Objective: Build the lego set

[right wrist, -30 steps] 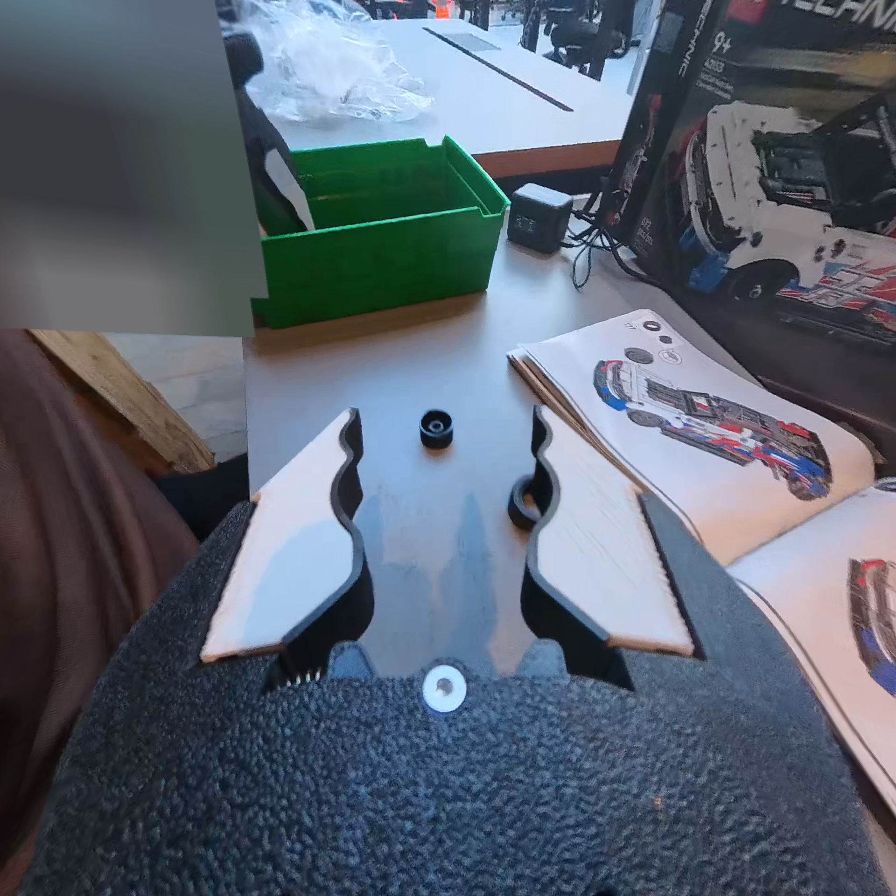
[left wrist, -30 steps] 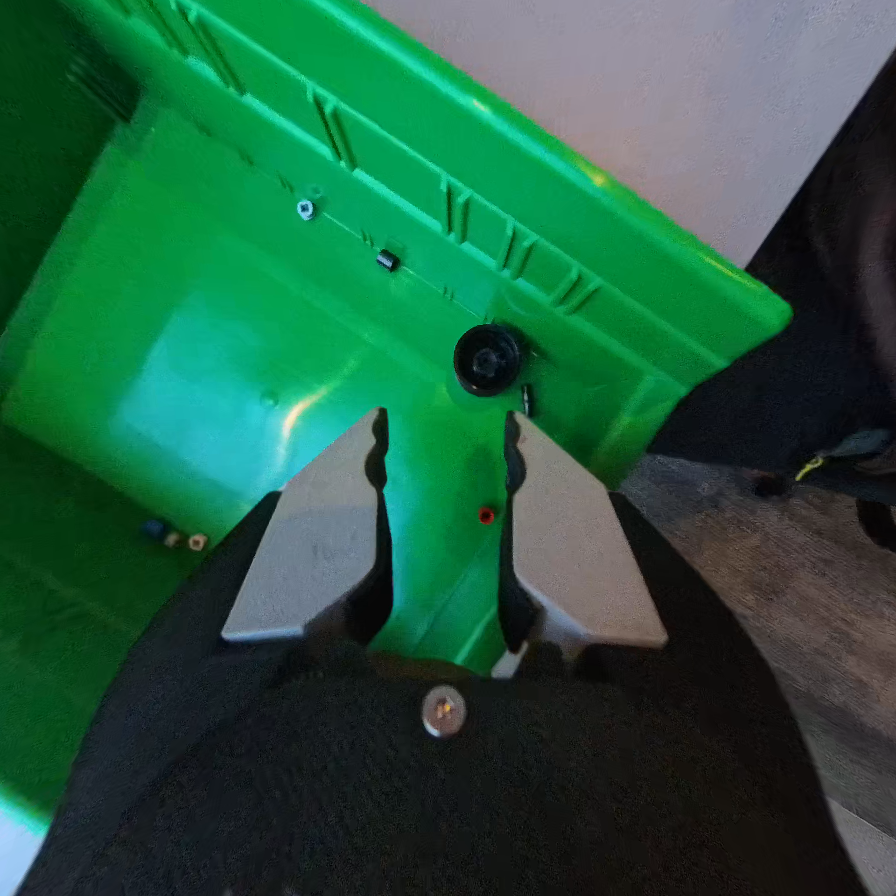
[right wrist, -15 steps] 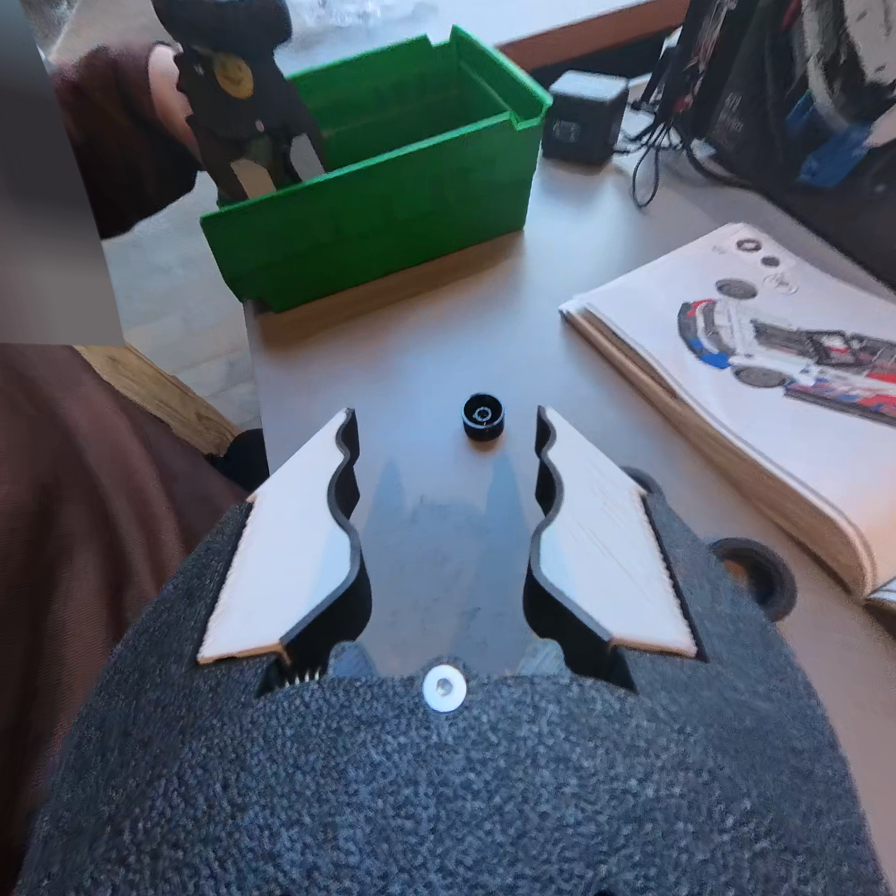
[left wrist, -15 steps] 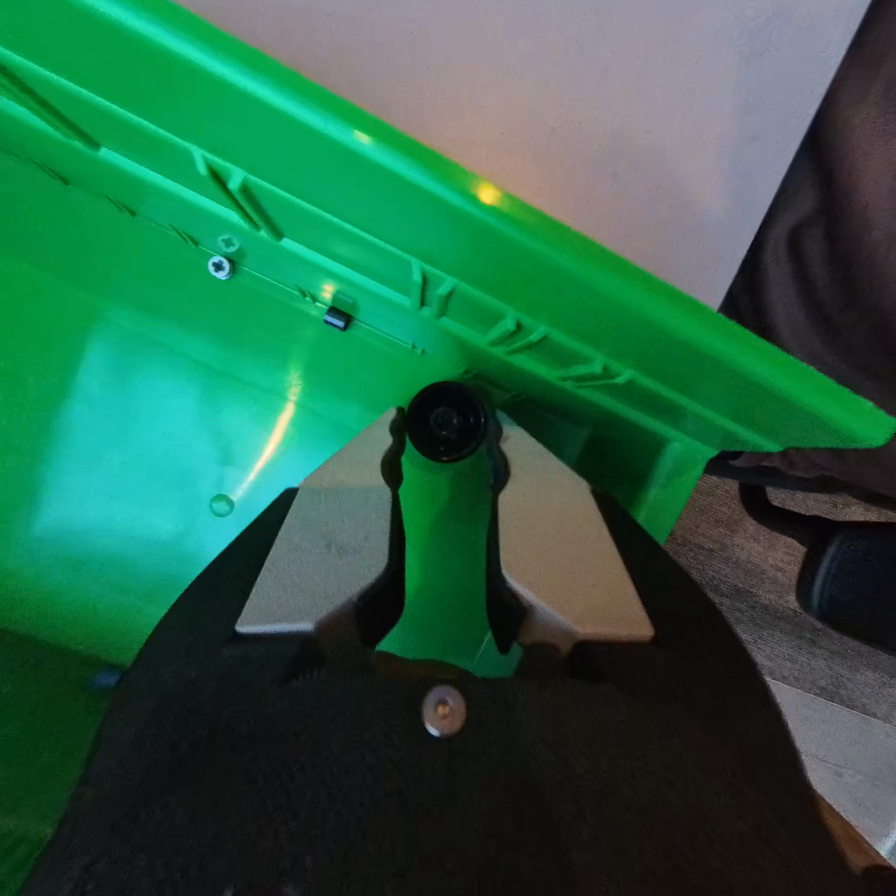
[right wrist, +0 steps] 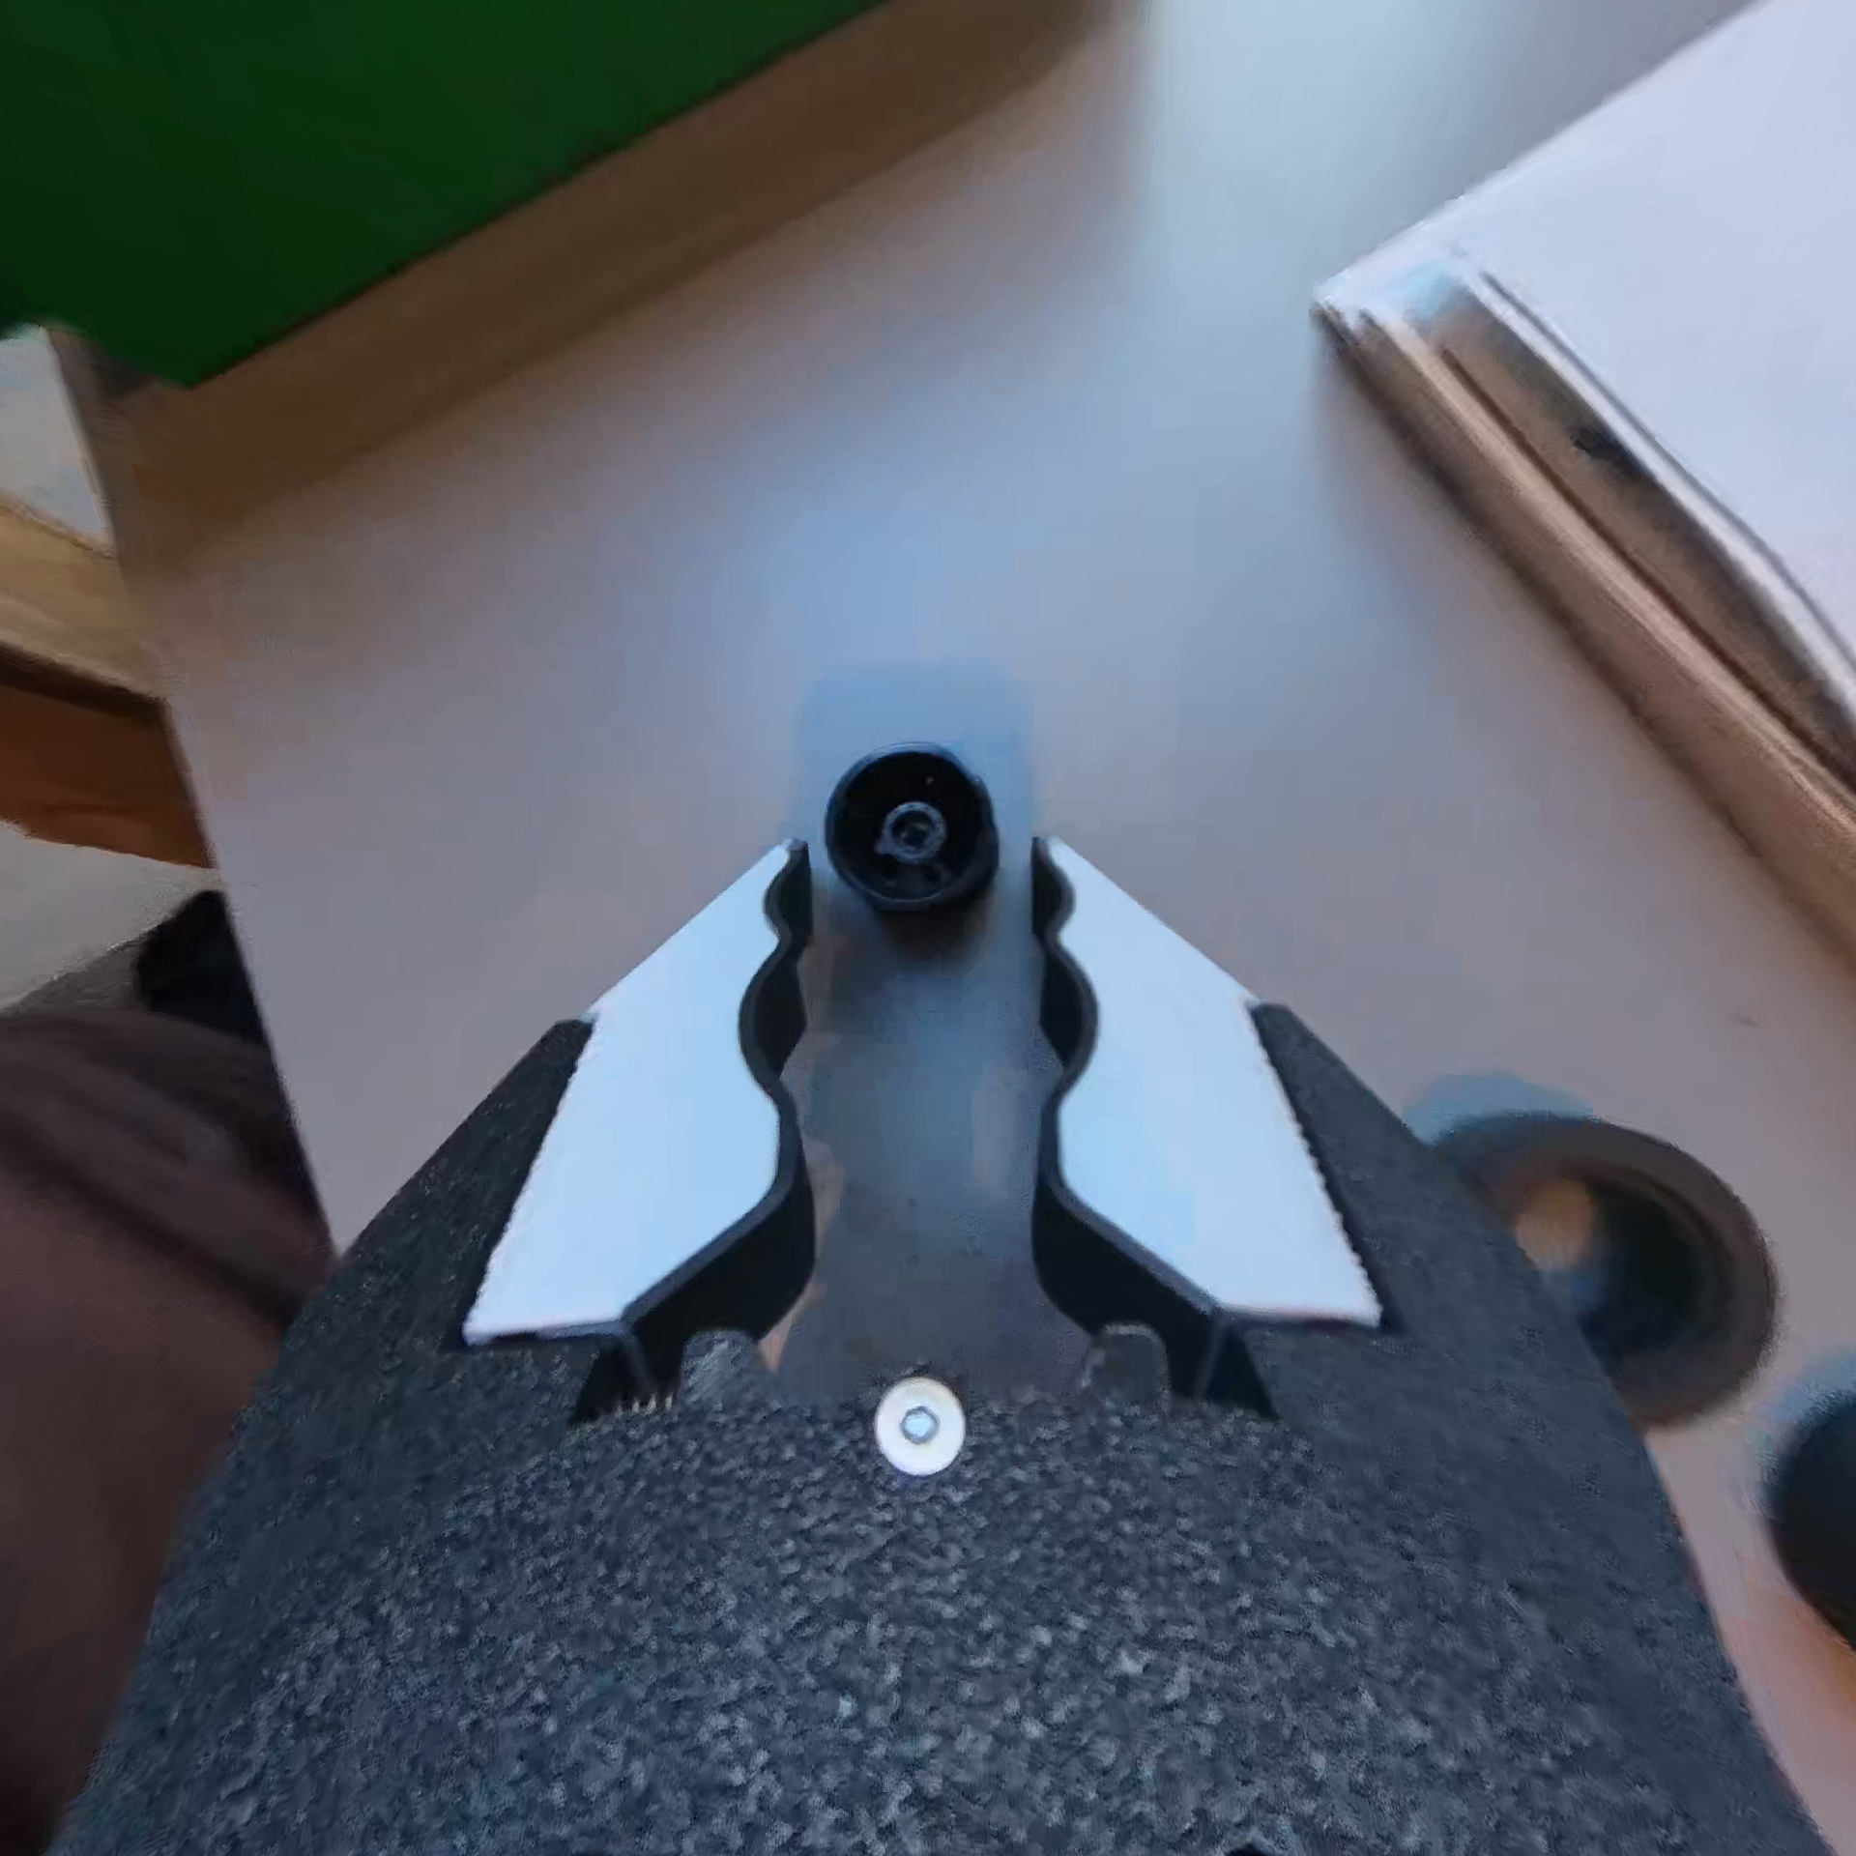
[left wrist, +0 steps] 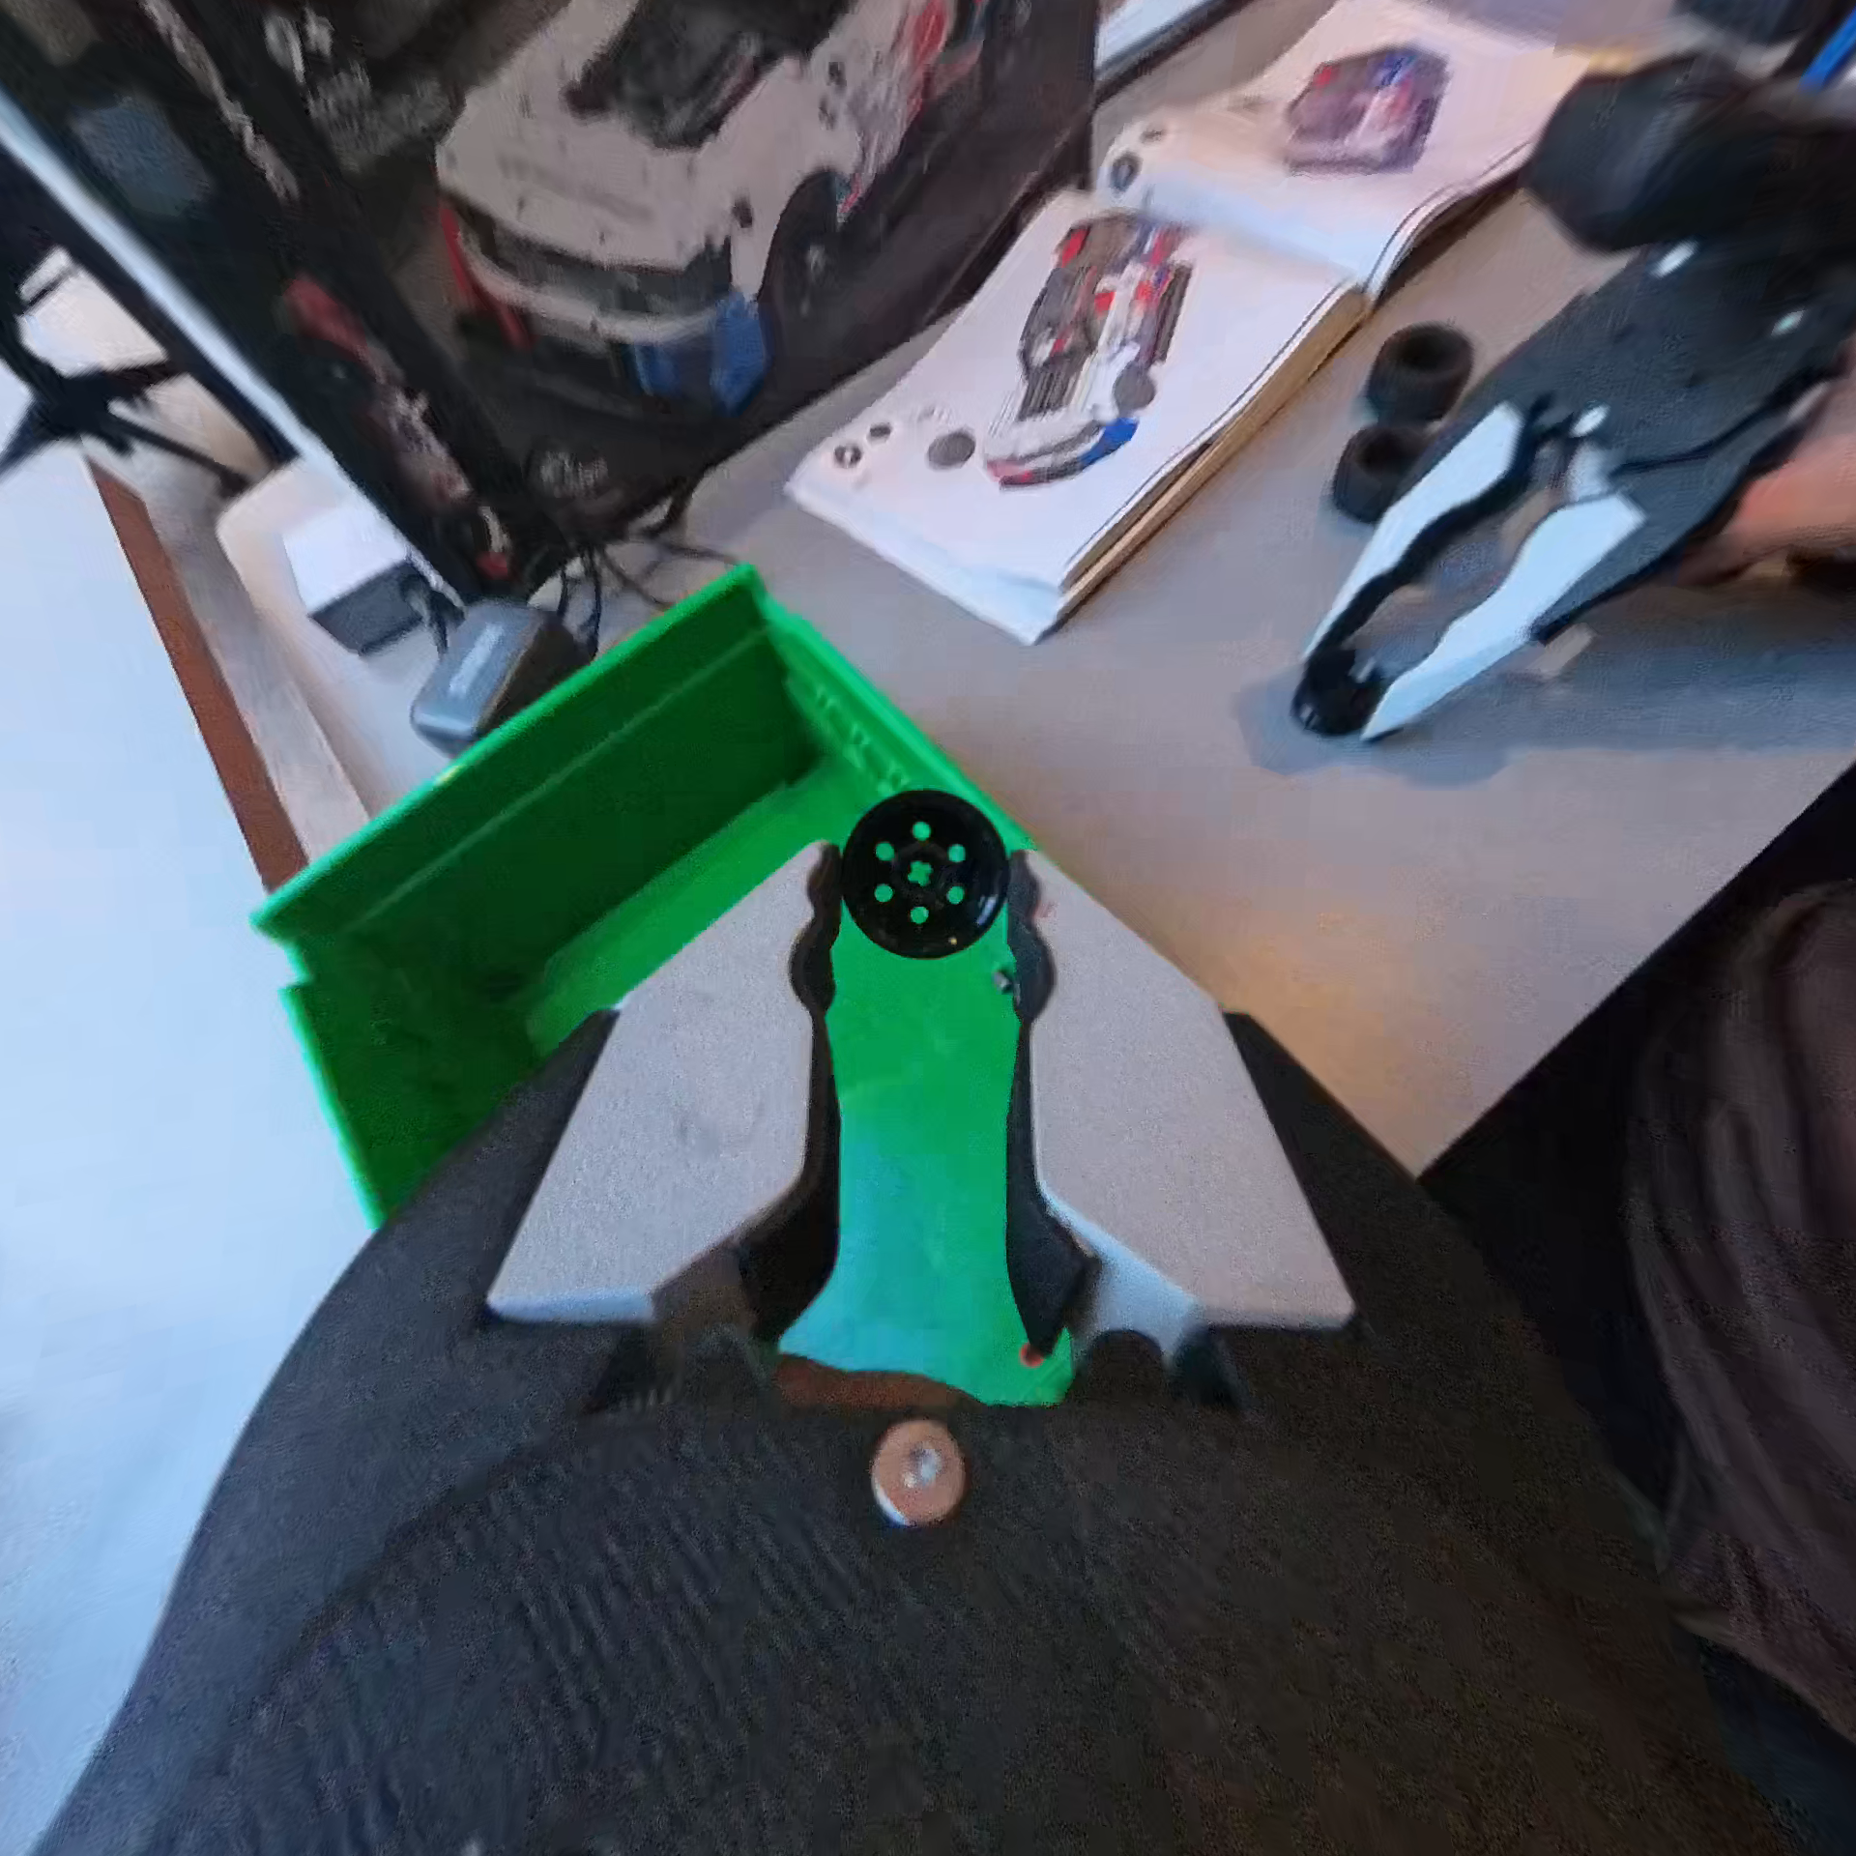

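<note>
My left gripper (left wrist: 920,909) is shut on a black wheel rim (left wrist: 922,866) with a ring of holes and holds it above the green bin (left wrist: 562,834). My right gripper (right wrist: 919,862) is open and low over the table. Its fingertips stand either side of a second black wheel rim (right wrist: 909,842) that rests on the table, with a gap on both sides. The right gripper also shows in the left wrist view (left wrist: 1351,703), tips down at that rim. Two black tyres (left wrist: 1421,367) lie beside it; one tyre (right wrist: 1607,1245) is just right of my right gripper.
An open instruction book (left wrist: 1105,382) lies right of the bin, its edge close to my right gripper (right wrist: 1657,352). The set's box (left wrist: 603,201) stands at the back. A dark power adapter (left wrist: 482,663) with cables sits behind the bin. The bin wall (right wrist: 301,151) is ahead of my right gripper. The grippers' ends are close to 25 cm from one another.
My left gripper closed on the rim inside the bin and lifted it out above the bin. My right gripper moved down and forward until the table rim sits between its fingertips.
</note>
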Tool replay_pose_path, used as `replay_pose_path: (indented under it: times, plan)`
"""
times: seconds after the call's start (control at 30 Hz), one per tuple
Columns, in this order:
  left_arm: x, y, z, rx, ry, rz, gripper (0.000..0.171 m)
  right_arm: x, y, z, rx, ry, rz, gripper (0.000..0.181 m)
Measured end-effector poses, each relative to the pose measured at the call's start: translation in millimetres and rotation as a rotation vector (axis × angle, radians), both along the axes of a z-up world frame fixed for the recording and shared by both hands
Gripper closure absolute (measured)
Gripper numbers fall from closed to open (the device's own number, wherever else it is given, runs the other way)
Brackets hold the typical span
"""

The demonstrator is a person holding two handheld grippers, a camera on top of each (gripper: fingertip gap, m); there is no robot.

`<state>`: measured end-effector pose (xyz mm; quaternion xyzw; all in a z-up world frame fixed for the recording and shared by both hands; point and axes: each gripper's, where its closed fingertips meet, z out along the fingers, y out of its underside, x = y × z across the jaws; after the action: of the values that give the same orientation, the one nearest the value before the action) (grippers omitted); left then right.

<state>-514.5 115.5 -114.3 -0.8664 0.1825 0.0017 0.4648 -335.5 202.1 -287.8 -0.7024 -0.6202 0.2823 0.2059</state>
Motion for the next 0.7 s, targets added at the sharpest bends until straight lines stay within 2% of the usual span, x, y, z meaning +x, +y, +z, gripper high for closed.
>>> replay_pose_path:
  times: [0.03, 0.1, 0.17, 0.2, 0.27, 0.33, 0.4, 0.47, 0.57, 0.63, 0.7]
  plan:
    - [20, 1, 11, 0.046, 0.001, -0.028, 0.141, -4, -8, 1, -0.017, 0.015, 0.024, 0.145]
    - [65, 3, 24, 0.118, -0.006, -0.088, 0.142, -6, -20, 5, -0.035, 0.014, 0.059, 0.138]
    - [117, 3, 24, 0.16, -0.044, -0.178, 0.142, 4, -17, 24, -0.016, 0.04, 0.062, 0.138]
    - [140, 4, 17, 0.171, -0.065, -0.217, 0.142, 15, -6, 34, 0.021, 0.043, 0.043, 0.138]
    - [178, 5, -14, 0.119, -0.093, -0.291, 0.142, 46, 30, 51, 0.111, 0.015, -0.019, 0.132]
    - [203, 6, -52, 0.032, -0.146, -0.338, 0.142, 77, 55, 51, 0.103, -0.086, -0.029, 0.135]
    - [221, 6, -78, -0.015, -0.202, -0.366, 0.142, 99, 82, 39, 0.129, -0.231, -0.07, 0.121]
    - [232, 9, -100, -0.06, -0.222, -0.375, 0.142, 102, 99, 32, 0.178, -0.288, -0.045, 0.12]
    - [235, 22, -125, -0.092, -0.169, -0.351, 0.142, 90, 100, 15, 0.148, -0.352, 0.034, 0.112]
    - [231, 31, -139, -0.112, -0.105, -0.331, 0.142, 83, 95, 0, 0.113, -0.402, 0.1, 0.113]
    - [231, 39, -146, -0.11, -0.063, -0.329, 0.142, 82, 93, -5, 0.112, -0.44, 0.123, 0.134]
